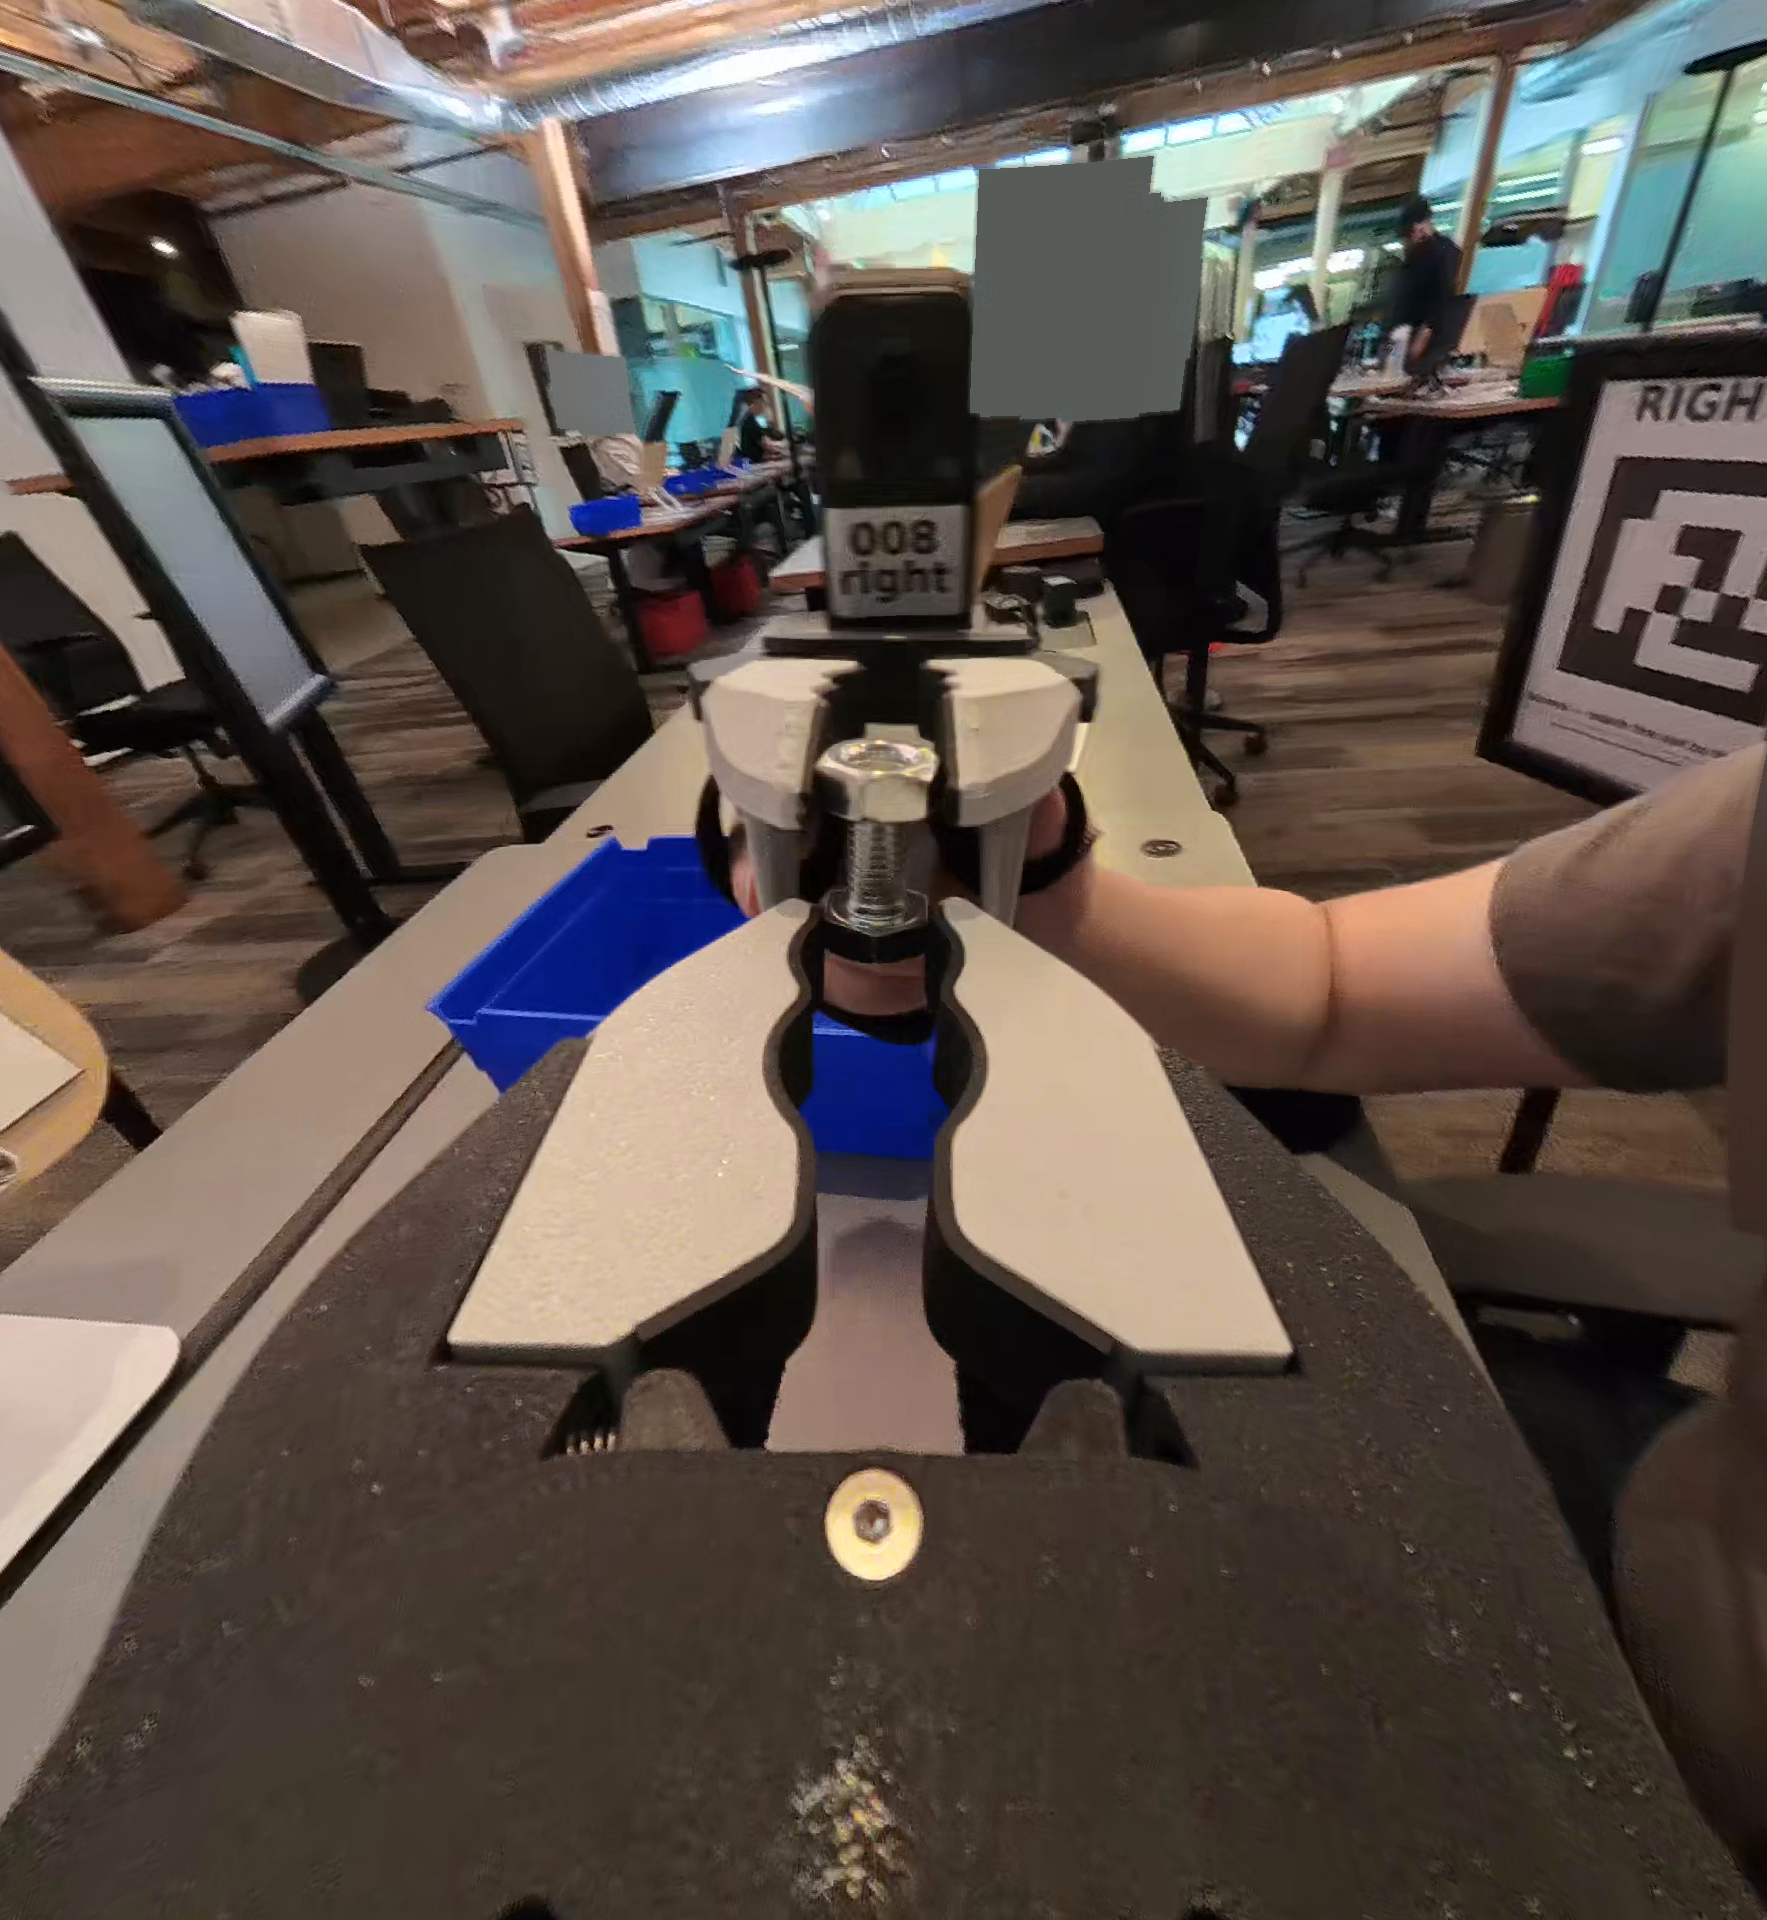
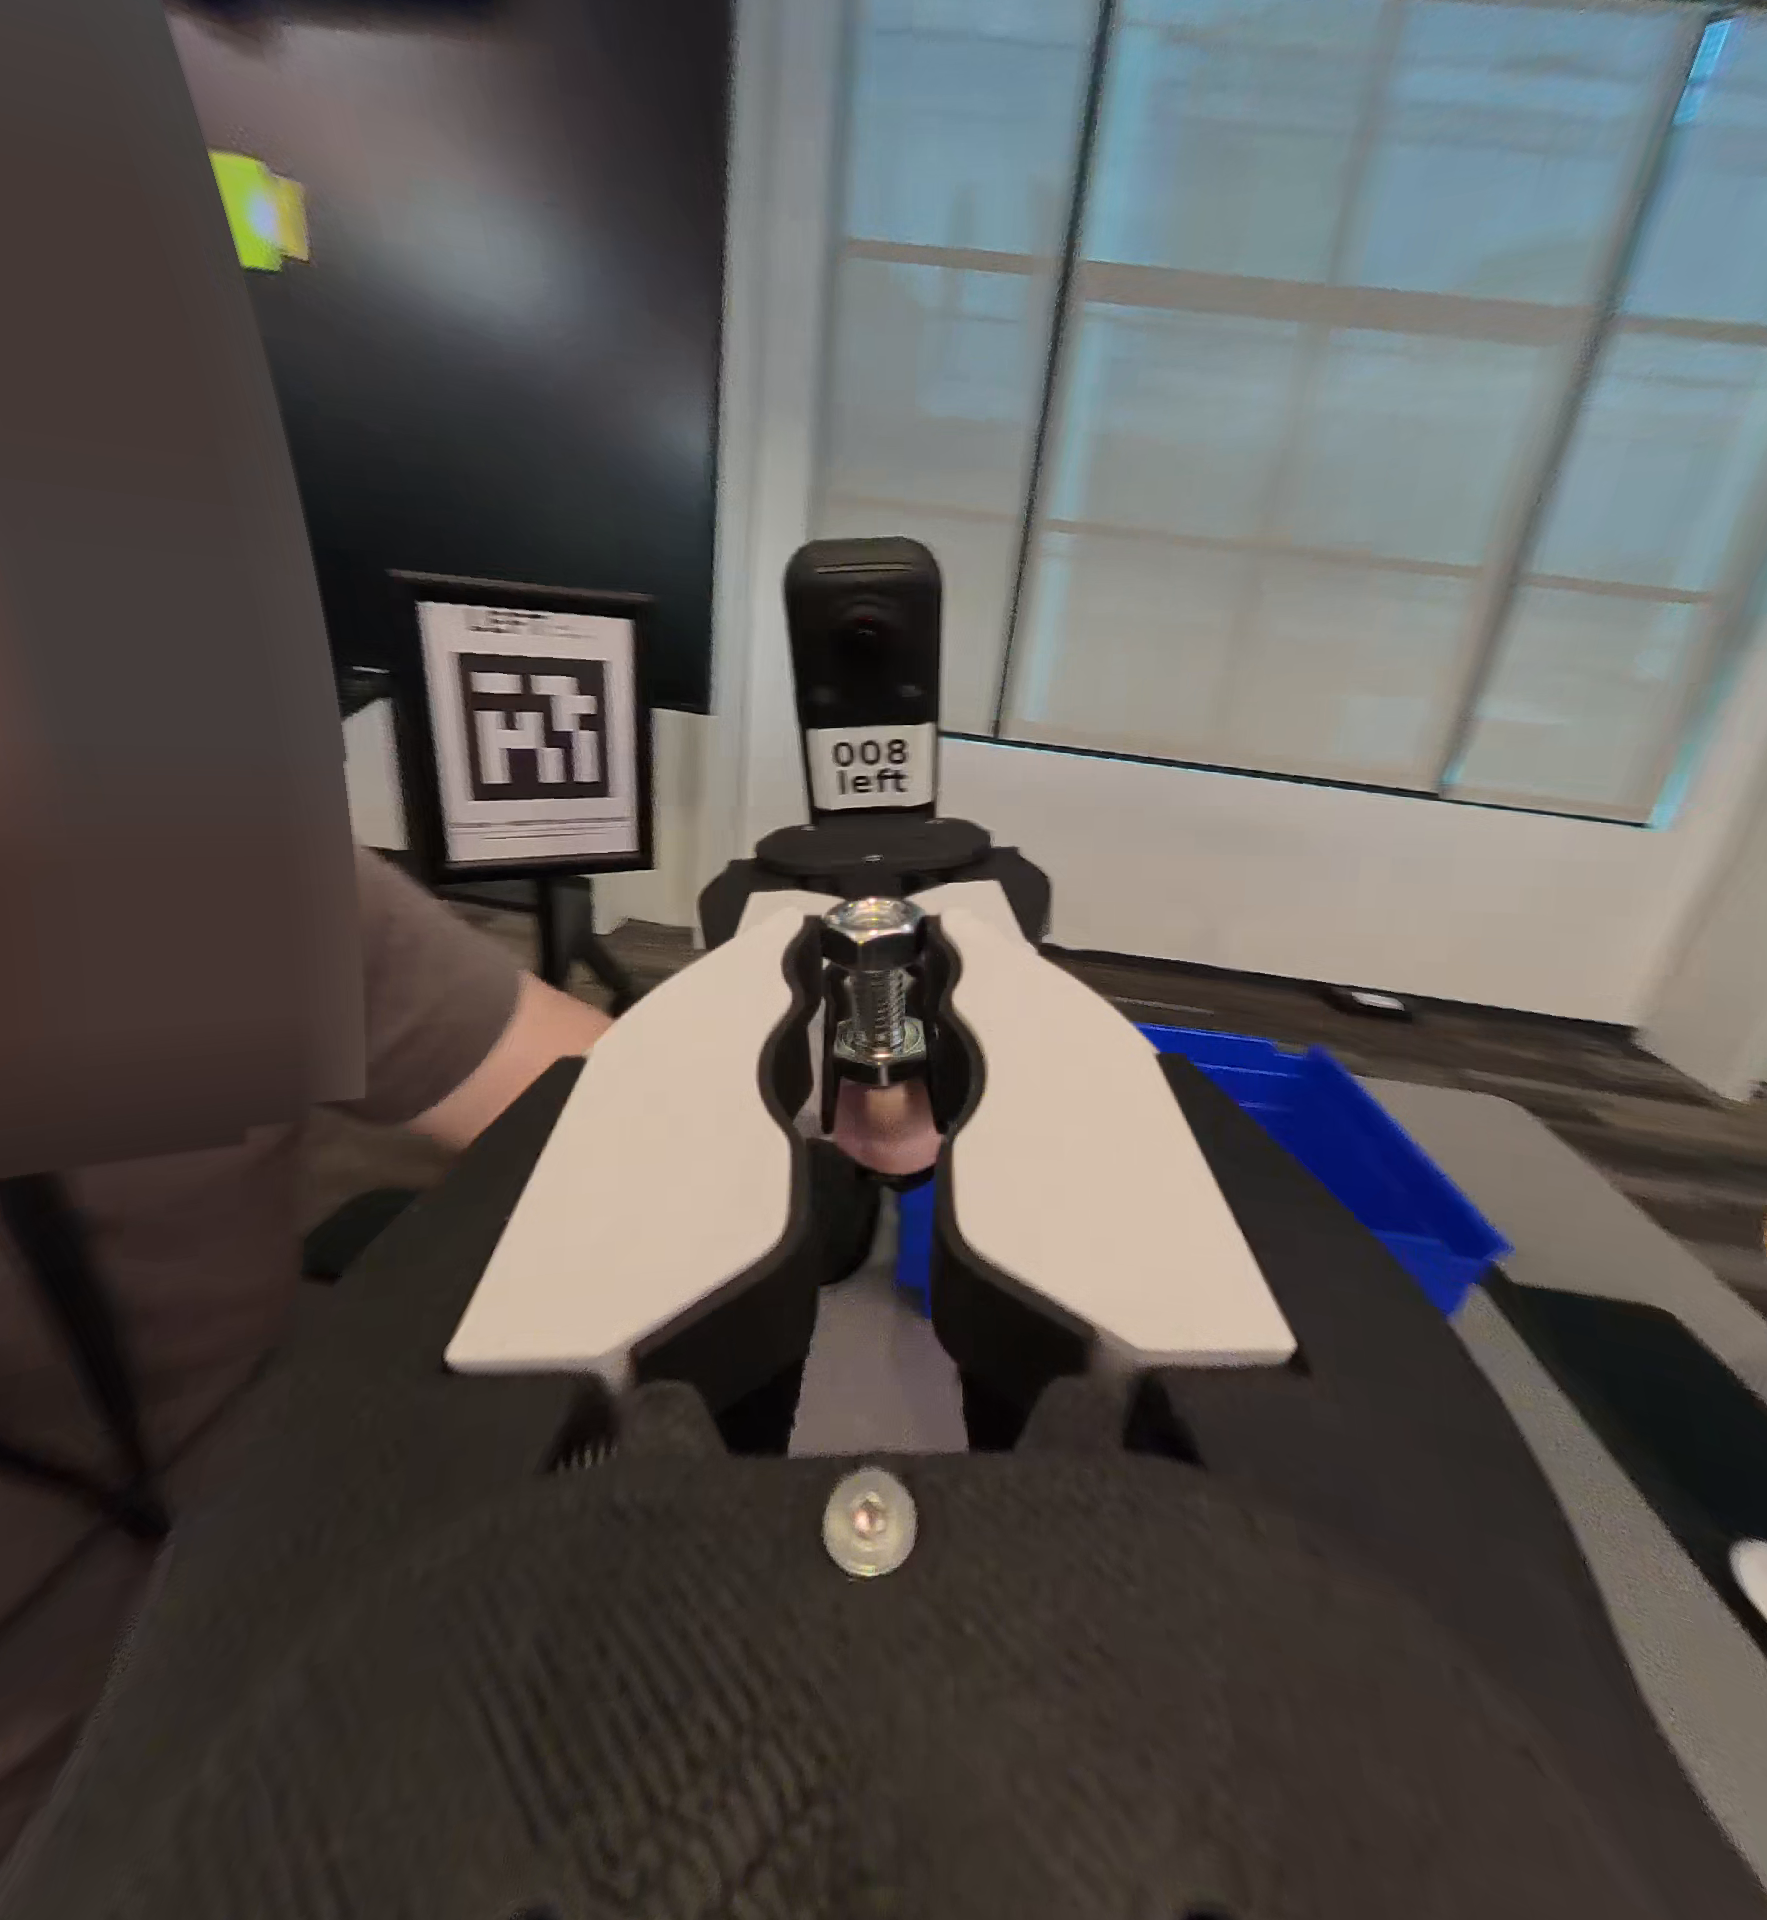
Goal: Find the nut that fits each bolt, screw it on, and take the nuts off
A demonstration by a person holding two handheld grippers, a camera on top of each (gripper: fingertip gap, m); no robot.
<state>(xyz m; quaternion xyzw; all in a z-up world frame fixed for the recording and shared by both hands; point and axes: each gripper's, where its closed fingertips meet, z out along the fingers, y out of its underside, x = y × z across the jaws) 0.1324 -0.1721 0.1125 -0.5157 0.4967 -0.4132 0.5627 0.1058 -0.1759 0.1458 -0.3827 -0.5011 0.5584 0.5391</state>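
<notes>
The left gripper (image 1: 874,935) and right gripper (image 2: 874,961) face each other, fingers closed on opposite ends of one bolt (image 1: 876,857) above a blue bin (image 1: 588,966)

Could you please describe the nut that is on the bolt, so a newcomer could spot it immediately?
Above the blue bin, the two grippers meet tip to tip, a silver bolt spanning them. The nut is the small hexagonal ring in the near jaws in the left wrist view, thinner than the bolt's head opposite.
</notes>
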